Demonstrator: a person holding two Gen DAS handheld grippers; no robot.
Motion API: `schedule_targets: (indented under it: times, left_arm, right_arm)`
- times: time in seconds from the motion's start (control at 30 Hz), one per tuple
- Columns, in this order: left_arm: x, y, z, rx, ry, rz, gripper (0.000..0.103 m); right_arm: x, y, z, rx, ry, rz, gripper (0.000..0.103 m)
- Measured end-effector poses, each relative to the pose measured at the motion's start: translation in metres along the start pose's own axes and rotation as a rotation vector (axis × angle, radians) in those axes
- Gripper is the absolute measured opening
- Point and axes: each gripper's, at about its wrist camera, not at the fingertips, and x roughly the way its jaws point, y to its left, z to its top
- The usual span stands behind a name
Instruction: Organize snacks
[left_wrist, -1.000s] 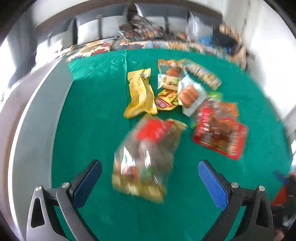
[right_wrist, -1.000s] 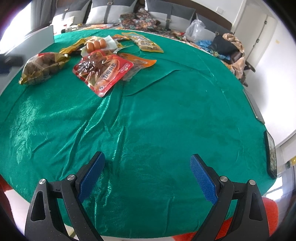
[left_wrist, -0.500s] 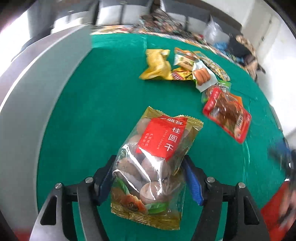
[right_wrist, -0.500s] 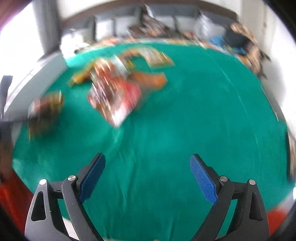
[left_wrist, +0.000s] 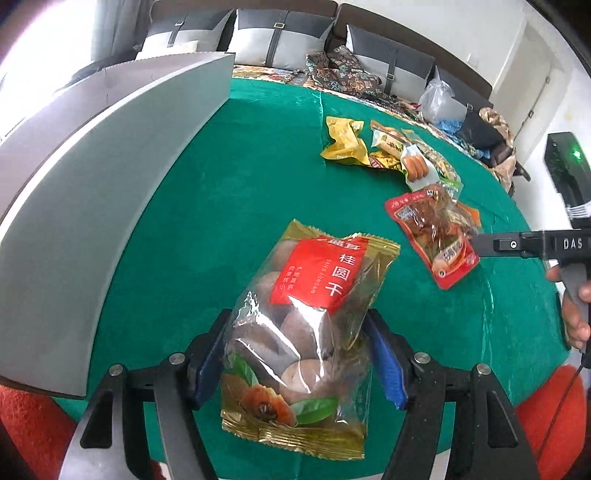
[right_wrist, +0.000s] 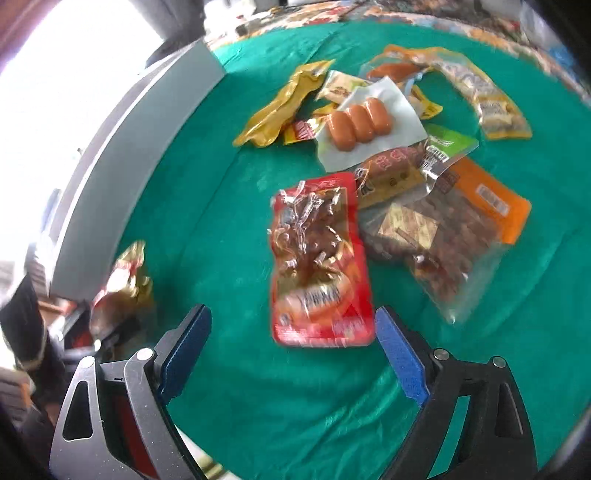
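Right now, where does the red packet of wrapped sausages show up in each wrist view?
Left wrist view: the red sausage packet lies right of centre on the green cloth, beyond the longan bag held in the left gripper.
Right wrist view: it lies at centre, just ahead of the open right gripper.
Shared landmark: the white pack of three sausages, farther back in both.

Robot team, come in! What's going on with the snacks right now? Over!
Left gripper shut on the longan bag. Right gripper open, hovering by the red snack pack. Other packets piled just beyond it; grey box on the left.
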Motion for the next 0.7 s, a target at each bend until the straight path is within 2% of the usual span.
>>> schedule_targets:
  times: [0.07, 0.1, 0.17, 0.3, 0.37, 0.4, 0.43, 0.47, 0.57, 0.7]
  left_arm:
    - [0.002, 0.003, 0.004, -0.027, -0.002, -0.017, 0.069]
    - [0.001, 0.004, 0.004, -0.034, -0.003, -0.022, 0.069]
    - [-0.001, 0.007, 0.003, -0.040, -0.004, -0.022, 0.069]
    - [-0.008, 0.019, -0.002, -0.076, -0.011, -0.014, 0.069]
    - [-0.010, 0.024, -0.004, -0.094, -0.014, -0.016, 0.069]
    - [-0.011, 0.026, -0.004, -0.099, -0.017, -0.019, 0.069]
    - [-0.011, 0.027, -0.003, -0.104, -0.020, -0.026, 0.069]
    - [-0.012, 0.027, -0.002, -0.106, -0.023, -0.034, 0.068]
    - [-0.014, 0.022, 0.002, -0.102, -0.029, -0.058, 0.068]
    - [-0.043, 0.024, 0.016, -0.148, -0.052, -0.150, 0.068]
  right_arm:
    - [-0.008, 0.014, 0.006, -0.044, -0.020, -0.118, 0.093]
    - [-0.010, 0.018, 0.010, -0.058, -0.031, -0.145, 0.093]
    - [-0.002, 0.028, 0.023, -0.078, -0.029, -0.173, 0.093]
    - [0.048, 0.048, 0.037, -0.126, 0.026, -0.219, 0.091]
    - [0.065, 0.041, 0.038, -0.116, 0.075, -0.275, 0.091]
    - [0.065, 0.039, 0.036, -0.089, 0.067, -0.261, 0.087]
    - [0.058, 0.036, 0.035, -0.056, 0.046, -0.265, 0.066]
    - [0.052, 0.034, 0.035, -0.037, 0.044, -0.266, 0.050]
    - [0.034, 0.025, 0.033, -0.007, 0.059, -0.249, 0.045]
    - [-0.001, 0.014, 0.026, 0.087, -0.005, -0.135, 0.045]
